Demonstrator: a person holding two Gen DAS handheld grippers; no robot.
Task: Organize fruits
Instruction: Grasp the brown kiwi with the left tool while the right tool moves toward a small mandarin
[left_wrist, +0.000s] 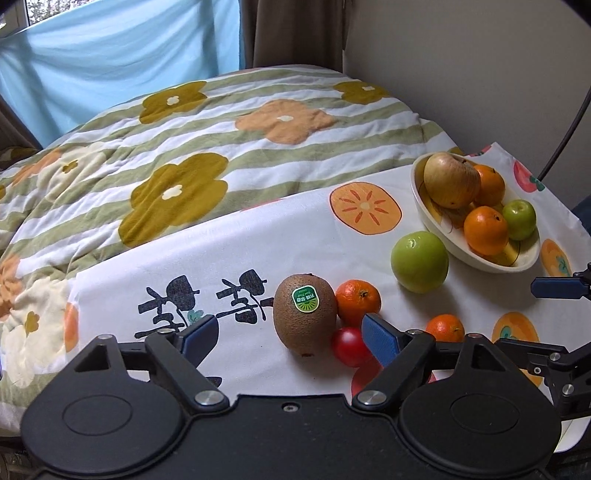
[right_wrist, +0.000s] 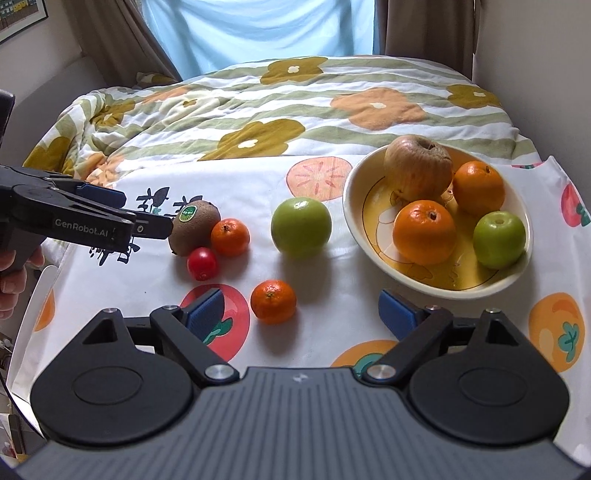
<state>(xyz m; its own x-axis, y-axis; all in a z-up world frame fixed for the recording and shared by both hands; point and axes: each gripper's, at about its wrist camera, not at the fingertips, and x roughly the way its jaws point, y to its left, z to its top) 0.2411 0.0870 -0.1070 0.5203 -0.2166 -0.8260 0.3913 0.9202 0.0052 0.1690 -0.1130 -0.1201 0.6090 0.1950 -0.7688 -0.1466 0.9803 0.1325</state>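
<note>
Kiwi (left_wrist: 305, 318): lies on the printed cloth (left_wrist: 258, 236), between the two blue pads of the left tongs (left_wrist: 291, 336) but touched by neither; green sticker faces up.
Left tongs: jaws stand apart around the kiwi, gripping nothing; in the right wrist view their far finger hides the kiwi's left edge.
Red tomato (left_wrist: 349, 345): touching the kiwi's lower right; partly covered by the left tongs' right pad (left_wrist: 380, 341).
Near mandarin (left_wrist: 358, 301): touching the kiwi's right side, just behind the tomato.
Second mandarin (right_wrist: 273, 301): alone on the cloth, just ahead of the right tongs (right_wrist: 303, 314), nearer their left pad; in the left wrist view its lower half is cut off by the linkage.
Right tongs: jaws wide apart, nothing between the pads.
Loose green apple (right_wrist: 301, 226): between the kiwi group and the bowl (right_wrist: 354, 221), apart from both.
Bowl contents: a wrinkled brownish apple (right_wrist: 417, 171), two oranges (right_wrist: 424, 232), a small green apple (right_wrist: 499, 239); the drawing on the bowl's floor is mostly hidden.
Hand (right_wrist: 13, 273): only fingers show at the left edge.
Cloth lettering: partly covered, unreadable.
Bed quilt (right_wrist: 295, 107): flowered, behind the cloth.
</note>
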